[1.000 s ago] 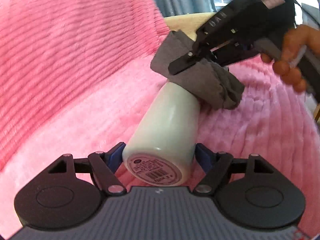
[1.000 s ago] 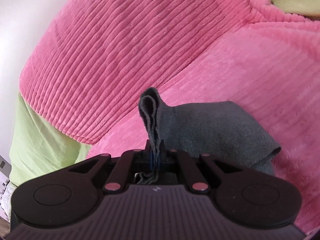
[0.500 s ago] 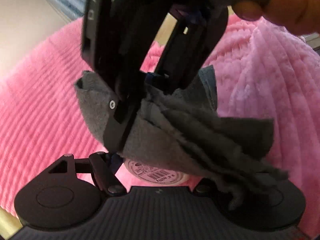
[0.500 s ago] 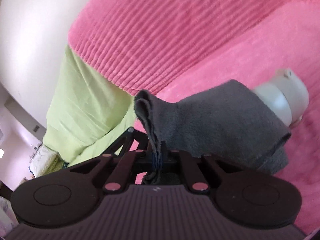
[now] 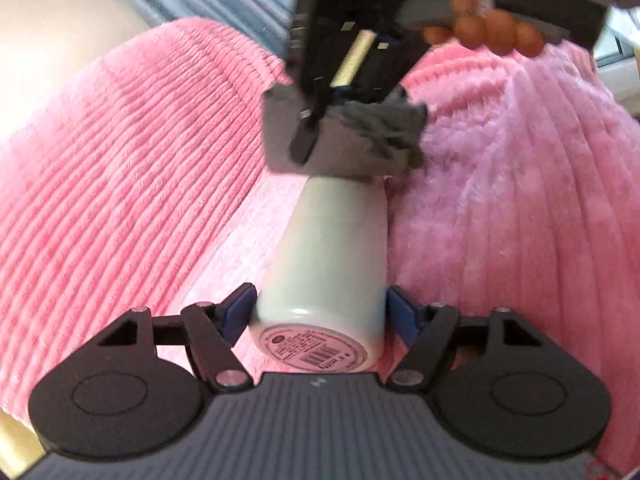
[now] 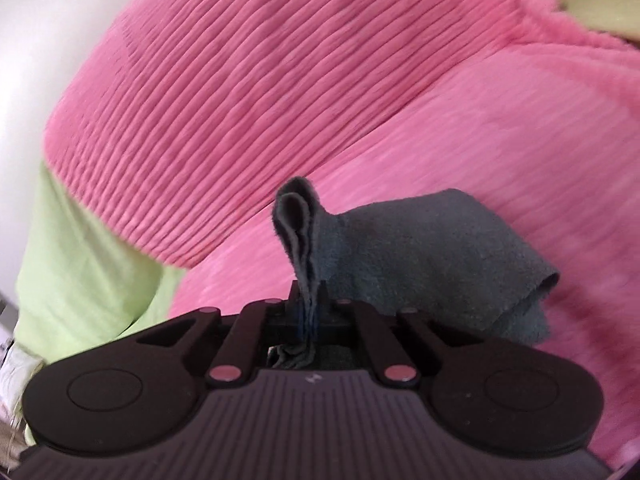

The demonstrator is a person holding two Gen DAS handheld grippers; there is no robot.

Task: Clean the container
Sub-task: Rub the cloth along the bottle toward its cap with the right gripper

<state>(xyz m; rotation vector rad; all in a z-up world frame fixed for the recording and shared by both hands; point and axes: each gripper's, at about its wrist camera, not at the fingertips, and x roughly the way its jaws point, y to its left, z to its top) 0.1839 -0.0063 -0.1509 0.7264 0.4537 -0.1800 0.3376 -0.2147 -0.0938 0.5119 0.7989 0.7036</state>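
Observation:
My left gripper (image 5: pixel 318 316) is shut on the base of a pale mint bottle (image 5: pixel 332 256), which points away from me over the pink cushion. Its labelled bottom faces the camera. My right gripper (image 6: pixel 310 312) is shut on a folded grey cloth (image 6: pixel 420 248). In the left wrist view the right gripper (image 5: pixel 316 120) presses that cloth (image 5: pixel 360 140) over the bottle's far top end, which is hidden under it. The bottle does not show in the right wrist view.
Ribbed pink cushions (image 5: pixel 120 184) lie all around the bottle. A light green sheet (image 6: pixel 80 264) lies to the left below the cushion. A white wall (image 6: pixel 40 40) stands behind. The person's hand (image 5: pixel 488 32) holds the right gripper.
The right gripper with the cloth has slid from near the bottle's base back up to its far top end, uncovering the body. The left gripper keeps its grip.

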